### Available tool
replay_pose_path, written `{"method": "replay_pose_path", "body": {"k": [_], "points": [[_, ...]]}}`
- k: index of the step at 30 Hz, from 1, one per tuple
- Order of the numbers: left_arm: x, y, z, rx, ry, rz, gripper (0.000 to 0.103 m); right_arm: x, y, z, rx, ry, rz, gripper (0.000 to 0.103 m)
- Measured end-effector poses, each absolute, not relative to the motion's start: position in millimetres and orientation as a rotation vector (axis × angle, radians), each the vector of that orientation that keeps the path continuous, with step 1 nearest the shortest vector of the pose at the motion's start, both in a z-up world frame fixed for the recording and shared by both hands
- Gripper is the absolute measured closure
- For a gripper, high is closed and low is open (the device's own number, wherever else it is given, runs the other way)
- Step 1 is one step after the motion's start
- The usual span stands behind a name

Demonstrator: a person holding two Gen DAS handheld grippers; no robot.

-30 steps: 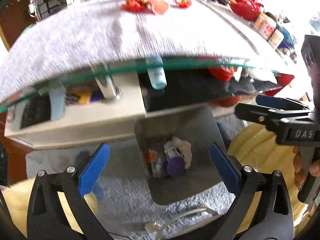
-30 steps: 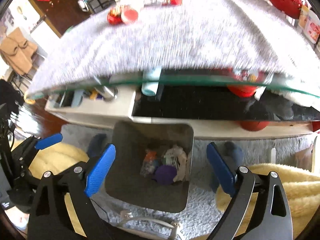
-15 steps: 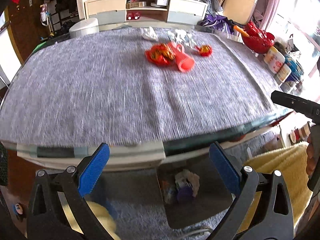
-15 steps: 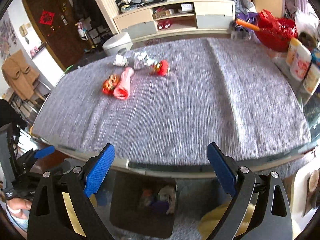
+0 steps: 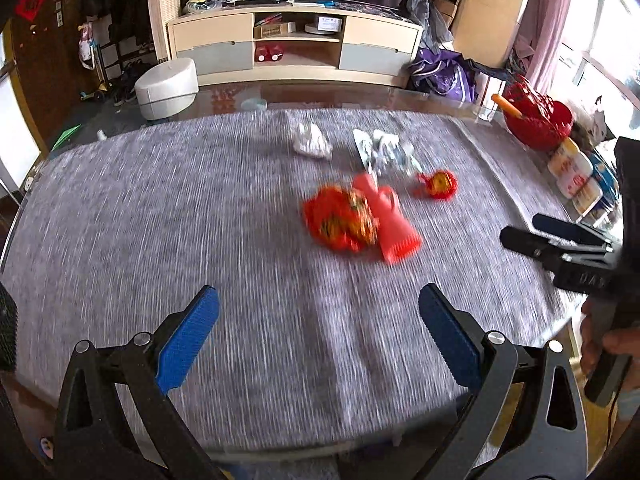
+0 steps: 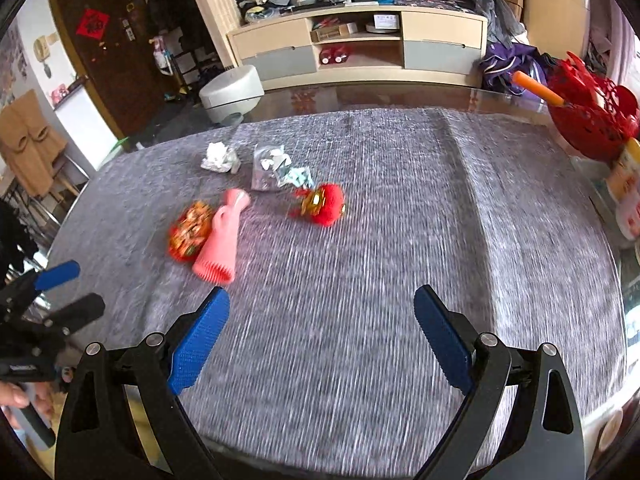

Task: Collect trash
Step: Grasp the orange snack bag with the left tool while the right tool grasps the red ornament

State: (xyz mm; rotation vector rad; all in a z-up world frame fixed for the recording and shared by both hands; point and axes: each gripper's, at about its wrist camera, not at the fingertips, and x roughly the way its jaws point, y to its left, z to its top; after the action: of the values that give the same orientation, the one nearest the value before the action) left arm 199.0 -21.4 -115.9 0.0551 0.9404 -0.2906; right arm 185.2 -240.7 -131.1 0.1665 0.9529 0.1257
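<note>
Left wrist view: the left gripper [image 5: 318, 330] is held over the near edge of the grey table mat [image 5: 160, 220], fingers wide apart, nothing between them. Trash is seen mid-mat, well ahead: a red snack wrapper [image 5: 340, 220] touching a pink cone-shaped piece [image 5: 390, 226], a small red wrapper [image 5: 440, 185] just beside, a clear plastic bag [image 5: 384, 152] and a crumpled tissue [image 5: 311, 142] further back. The right gripper [image 5: 560, 238] is seen at the right edge.

Right wrist view: the right gripper [image 6: 322, 338] is also spread, empty, above the mat. The small red wrapper [image 6: 324, 204] lies nearest its line; the pink cone [image 6: 222, 240] and snack wrapper [image 6: 190, 230] lie to the left.

Judged step: reach for a piece. One item per gripper is best targeted, fingers lowered either side and closed low on the mat; crumpled stuff should be pinched at its bulk. Frames are motion-blurred, so details are uncertain.
</note>
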Motion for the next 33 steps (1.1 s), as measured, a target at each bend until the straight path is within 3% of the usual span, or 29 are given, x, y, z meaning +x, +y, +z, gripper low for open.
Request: {"method": "replay_pose_path", "body": {"k": [9, 13, 17, 22, 25, 26, 33], "points": [[252.0, -45.3, -131.8, 0.065, 0.954, -0.29, 0.009, 232.6, -248.3, -137.2, 0.171, 0.908, 0.106, 0.012], [265.8, -50.0, -144.6, 0.063, 0.978, -0.28, 0.019, 249.2, -243.4, -148.1, 0.183, 0.935, 0.136, 0.031], [275.7, -54.5, -155.2, 0.076, 1.0, -0.285, 0.029, 254.4, -236.7, -157.9, 0.161, 0.953, 0.138, 0.035], [283.9, -59.6, -168.0, 0.06, 1.034, -0.328, 0.032, 261.0, -231.5, -168.3, 0.156, 0.97, 0.138, 0.048], [282.9, -68.9, -170.9, 0.071, 1.042, -0.362, 0.047, 263.3, -227.8, -172.5, 0.155, 0.979, 0.144, 0.064], [282.7, -70.8, -172.1, 0.074, 1.047, -0.369, 0.052, 262.3, -225.7, -172.4, 0.142, 0.975, 0.144, 0.065], [275.4, -66.1, -164.1, 0.071, 1.007, -0.362, 0.055, 246.9, -223.5, -164.5, 0.112, 0.944, 0.164, 0.068]]}}
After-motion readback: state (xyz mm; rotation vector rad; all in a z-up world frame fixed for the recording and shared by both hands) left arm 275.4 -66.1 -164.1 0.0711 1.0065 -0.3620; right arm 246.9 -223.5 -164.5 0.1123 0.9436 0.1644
